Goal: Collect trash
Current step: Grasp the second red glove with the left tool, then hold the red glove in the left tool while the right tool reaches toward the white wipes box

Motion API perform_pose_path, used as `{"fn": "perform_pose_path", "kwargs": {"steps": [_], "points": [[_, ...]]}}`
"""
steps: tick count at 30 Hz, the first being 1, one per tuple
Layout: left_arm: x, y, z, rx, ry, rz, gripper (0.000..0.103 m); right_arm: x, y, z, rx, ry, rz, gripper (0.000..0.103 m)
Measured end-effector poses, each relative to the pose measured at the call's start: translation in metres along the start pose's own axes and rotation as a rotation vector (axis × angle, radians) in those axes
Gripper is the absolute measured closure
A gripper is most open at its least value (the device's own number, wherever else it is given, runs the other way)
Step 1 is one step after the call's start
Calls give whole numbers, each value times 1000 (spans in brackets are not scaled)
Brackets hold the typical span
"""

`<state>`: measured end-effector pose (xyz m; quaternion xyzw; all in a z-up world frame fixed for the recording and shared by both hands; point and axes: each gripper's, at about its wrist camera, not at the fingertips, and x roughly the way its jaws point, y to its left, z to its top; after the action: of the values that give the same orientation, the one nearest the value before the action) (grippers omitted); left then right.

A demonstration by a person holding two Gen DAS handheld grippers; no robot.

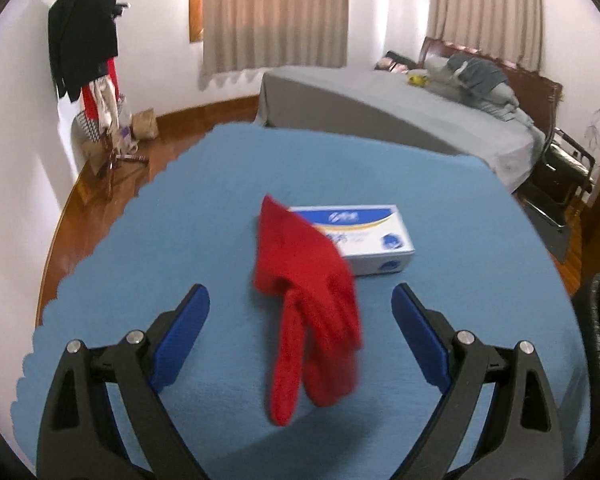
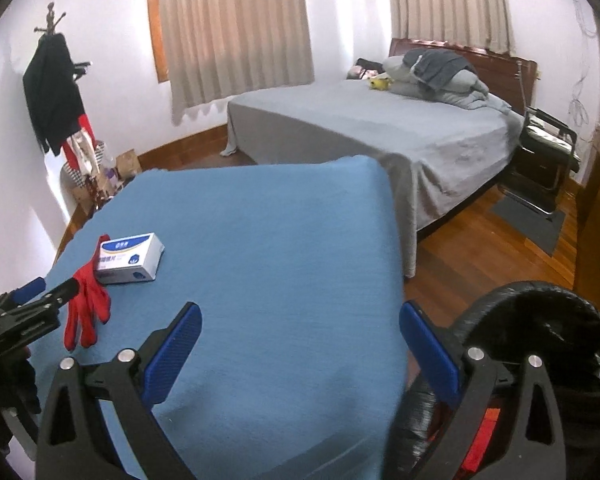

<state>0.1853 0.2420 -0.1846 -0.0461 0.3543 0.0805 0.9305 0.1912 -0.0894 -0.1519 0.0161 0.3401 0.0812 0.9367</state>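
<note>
A red glove (image 1: 308, 308) lies on the blue-covered table (image 1: 180, 232), its cuff resting against a white and blue box (image 1: 364, 240). My left gripper (image 1: 300, 300) is open, with the glove between its blue pads, above the table. In the right wrist view the glove (image 2: 87, 308) and the box (image 2: 130, 258) sit at the table's left side, with the left gripper (image 2: 40, 294) next to the glove. My right gripper (image 2: 300, 328) is open and empty over the table's right edge, beside a bin lined with a black bag (image 2: 548, 344).
A grey bed (image 2: 380, 128) stands behind the table. A coat rack with dark clothes (image 1: 84, 40) stands at the left wall, with bags on the floor under it. A black folding chair (image 2: 540, 160) stands by the bed. The floor (image 2: 480, 248) is wood.
</note>
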Motion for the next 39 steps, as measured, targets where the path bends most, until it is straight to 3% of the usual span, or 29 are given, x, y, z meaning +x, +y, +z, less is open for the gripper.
{"fn": "perform_pose_path", "kwargs": {"steps": [7, 9, 11, 13, 16, 21, 39], "points": [[32, 12, 0, 1, 85, -12, 31, 15, 15, -3, -30, 33, 4, 6], [40, 14, 0, -1, 117, -26, 41, 18, 17, -3, -37, 39, 4, 6], [48, 16, -2, 3, 154, -54, 61, 21, 20, -3, -43, 46, 4, 6], [50, 16, -4, 13, 156, -53, 67, 23, 21, -3, -44, 50, 4, 6], [50, 13, -6, 34, 153, -83, 94, 27, 26, -3, -52, 58, 7, 6], [44, 14, -4, 11, 117, -91, 96, 39, 38, -1, -60, 73, 24, 6], [11, 62, 17, -25, 22, 31, 96, 136, 107, 36, -128, 180, 86, 10]]}}
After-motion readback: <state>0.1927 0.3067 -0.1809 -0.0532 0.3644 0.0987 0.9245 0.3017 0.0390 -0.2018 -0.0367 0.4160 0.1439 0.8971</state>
